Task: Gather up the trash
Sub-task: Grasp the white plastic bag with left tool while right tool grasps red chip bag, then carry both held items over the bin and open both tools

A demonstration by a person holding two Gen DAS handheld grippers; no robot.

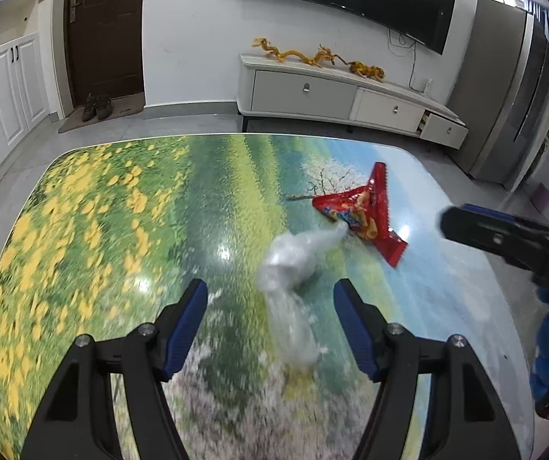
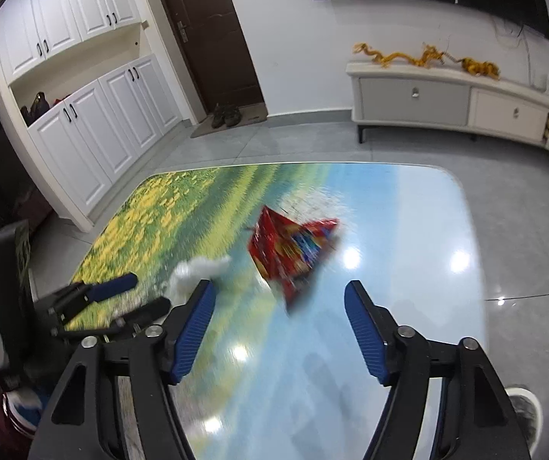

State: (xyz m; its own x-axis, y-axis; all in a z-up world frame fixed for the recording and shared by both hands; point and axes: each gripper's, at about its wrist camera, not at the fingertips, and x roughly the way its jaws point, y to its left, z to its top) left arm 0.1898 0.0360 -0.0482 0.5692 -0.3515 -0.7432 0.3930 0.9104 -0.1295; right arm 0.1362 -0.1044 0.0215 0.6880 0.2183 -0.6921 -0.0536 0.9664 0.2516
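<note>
Trash is seen on the table [image 1: 94,237]: a red snack wrapper [image 1: 366,211] toward the far right, with a crumpled clear plastic bag [image 1: 293,264] touching its near corner. The left gripper [image 1: 270,295] is held above the bag, fingers spread wide and empty. The right gripper [image 2: 280,293] is held near the wrapper, likewise wide open, nothing grasped.

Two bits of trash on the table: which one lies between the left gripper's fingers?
The clear crumpled plastic bag, lying within the open left gripper. The red snack wrapper lies farther out.
</note>
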